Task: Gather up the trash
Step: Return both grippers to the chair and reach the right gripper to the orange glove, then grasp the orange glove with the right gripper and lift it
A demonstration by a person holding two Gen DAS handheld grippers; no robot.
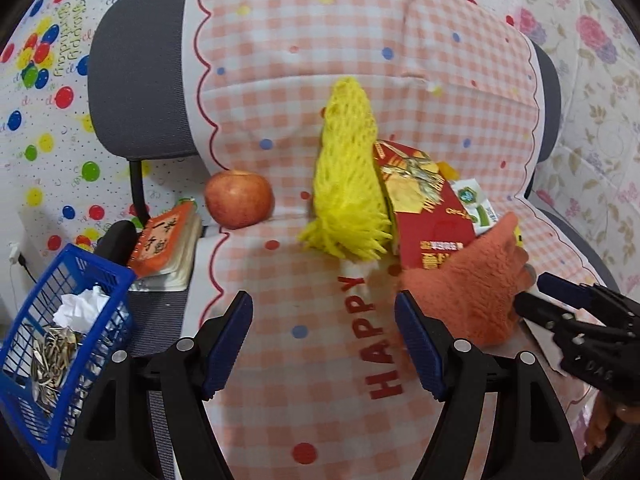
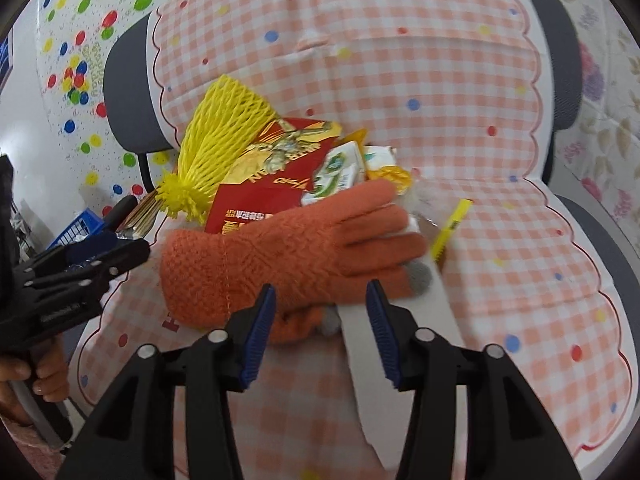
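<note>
A heap of trash lies on the chair's pink checked cloth (image 1: 360, 60): a yellow foam net (image 1: 346, 176), a red snack packet (image 1: 424, 208) and a small green-and-white packet (image 1: 476, 204). An orange knitted glove (image 2: 288, 256) lies over the heap's near side, beside a white paper strip (image 2: 400, 340) and a yellow wrapper (image 2: 452, 224). My left gripper (image 1: 323, 304) is open above bare cloth, just short of the net. My right gripper (image 2: 321, 292) is open over the glove's near edge and the strip, its pads clear of both. Each gripper shows in the other's view, the right gripper (image 1: 528, 290) and the left gripper (image 2: 136, 226).
A blue wire basket (image 1: 60, 340) with crumpled paper and seed shells stands at the left, beside the seat. A red apple (image 1: 239, 199) sits on the cloth left of the net. An orange notebook (image 1: 168, 244) lies on the seat's left edge. A hand (image 2: 44, 376) holds the left gripper's handle.
</note>
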